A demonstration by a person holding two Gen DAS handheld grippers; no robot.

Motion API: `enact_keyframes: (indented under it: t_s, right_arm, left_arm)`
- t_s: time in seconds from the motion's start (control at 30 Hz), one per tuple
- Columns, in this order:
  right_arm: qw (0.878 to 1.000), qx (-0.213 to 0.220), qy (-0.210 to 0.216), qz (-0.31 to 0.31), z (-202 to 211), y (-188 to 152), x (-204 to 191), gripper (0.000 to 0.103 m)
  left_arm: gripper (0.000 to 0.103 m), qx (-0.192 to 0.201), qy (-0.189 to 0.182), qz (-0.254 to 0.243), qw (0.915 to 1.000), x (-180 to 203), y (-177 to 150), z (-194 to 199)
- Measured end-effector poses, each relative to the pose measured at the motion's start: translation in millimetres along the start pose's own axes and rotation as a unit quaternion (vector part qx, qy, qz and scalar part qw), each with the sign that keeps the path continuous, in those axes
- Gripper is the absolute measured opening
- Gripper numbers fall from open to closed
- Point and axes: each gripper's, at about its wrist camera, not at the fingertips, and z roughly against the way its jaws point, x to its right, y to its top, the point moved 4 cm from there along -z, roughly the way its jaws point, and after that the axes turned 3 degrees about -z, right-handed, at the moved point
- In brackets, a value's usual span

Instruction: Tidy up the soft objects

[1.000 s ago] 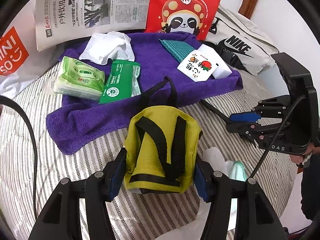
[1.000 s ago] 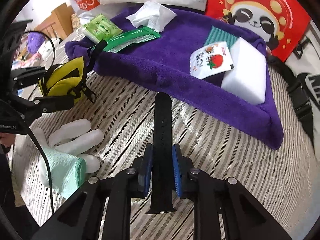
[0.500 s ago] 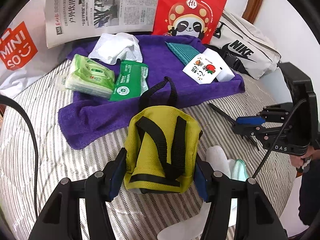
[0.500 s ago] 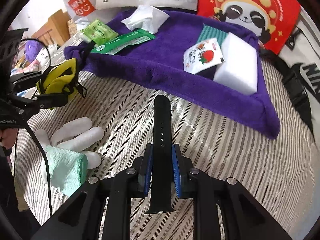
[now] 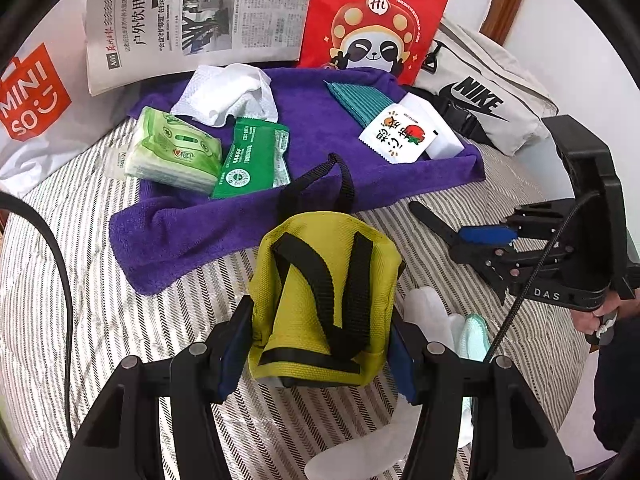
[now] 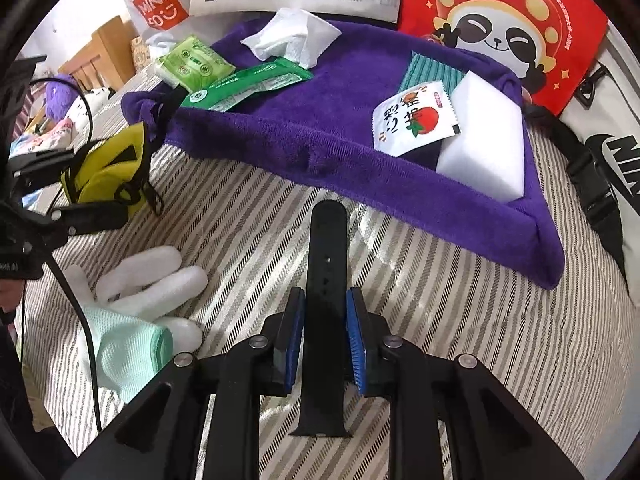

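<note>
A yellow pouch (image 5: pixel 324 300) with black webbing straps and a black loop handle stands upright on the striped bed (image 5: pixel 120 320), just in front of the purple towel (image 5: pixel 320 152). A black perforated strap (image 6: pixel 326 280) lies flat and straight on the bed, its rounded tip pointing at the towel's near edge. A white glove with a mint cuff (image 6: pixel 132 312) lies on the bed beside the pouch, fingers spread. On the towel rest a crumpled white tissue (image 5: pixel 228 94), a light green tissue pack (image 5: pixel 176 156), a dark green wipes packet (image 5: pixel 252 160), a teal ribbed cloth (image 5: pixel 356 100), a white sachet printed with a tomato (image 5: pixel 400 134) and a white sponge block (image 6: pixel 484 140).
</note>
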Motion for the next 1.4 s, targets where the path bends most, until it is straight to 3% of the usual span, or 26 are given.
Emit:
enact_keyframes:
  t_s: [0.5, 1.1, 1.4]
  right_arm:
    - [1.0, 0.011, 0.001, -0.012, 18.9, 0.1, 7.3, 0.021]
    - [0.995, 0.059, 0.065, -0.052, 56.5, 14.6, 3.7, 0.021]
    - [0.994, 0.065, 0.057, -0.061, 63.0, 26.2, 7.5, 0.021]
  left_arm:
    - [0.058, 0.01, 0.005, 0.007, 0.9999, -3.9, 0.8, 12.0]
    - [0.058, 0.022, 0.006, 0.015, 0.9996, -1.2, 8.6, 27.6]
    - [0.058, 0.033, 0.004, 0.025, 0.9991, -0.2, 16.5, 34.5]
